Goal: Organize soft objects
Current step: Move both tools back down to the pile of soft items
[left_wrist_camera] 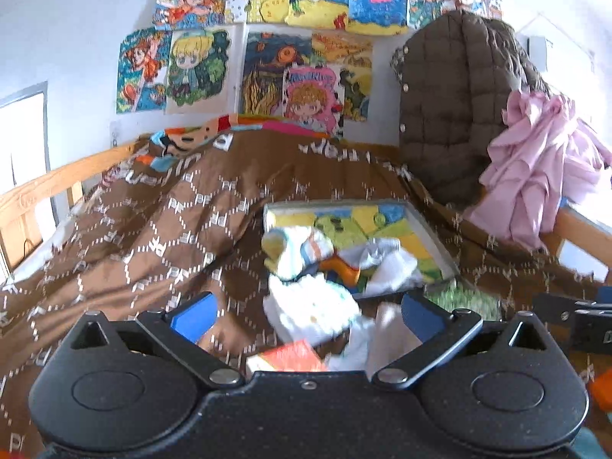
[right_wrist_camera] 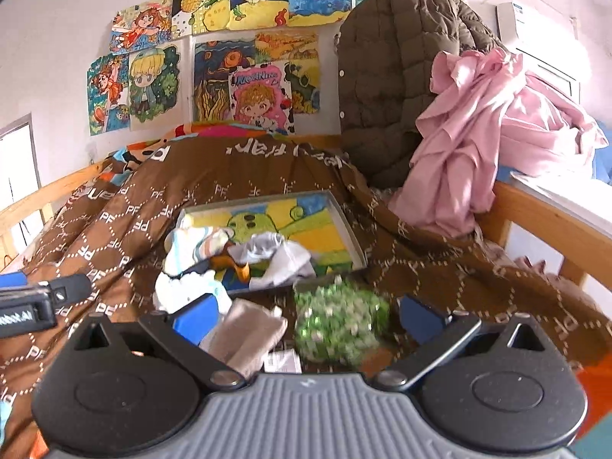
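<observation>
Left wrist cam: left tongs (left_wrist_camera: 306, 317) spread wide, angled a bit down over the brown bedspread (left_wrist_camera: 153, 222), nothing pinched. Sock pile (left_wrist_camera: 313, 267) sits just ahead, spilling off a shallow tray (left_wrist_camera: 436, 237) w/ a cartoon print.

Right wrist cam: right tongs (right_wrist_camera: 306, 317) also spread, tilted down; beige sock (right_wrist_camera: 248, 336) & green patterned bundle (right_wrist_camera: 336, 325) lie btwn the fingers, not gripped.

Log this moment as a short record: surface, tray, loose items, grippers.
surface: brown patterned quilt on a wooden-framed bed
tray: shallow painted tray, socks piled at its near end
loose items: green patterned cloth, beige sock
left gripper: open, empty
right gripper: open, empty
</observation>
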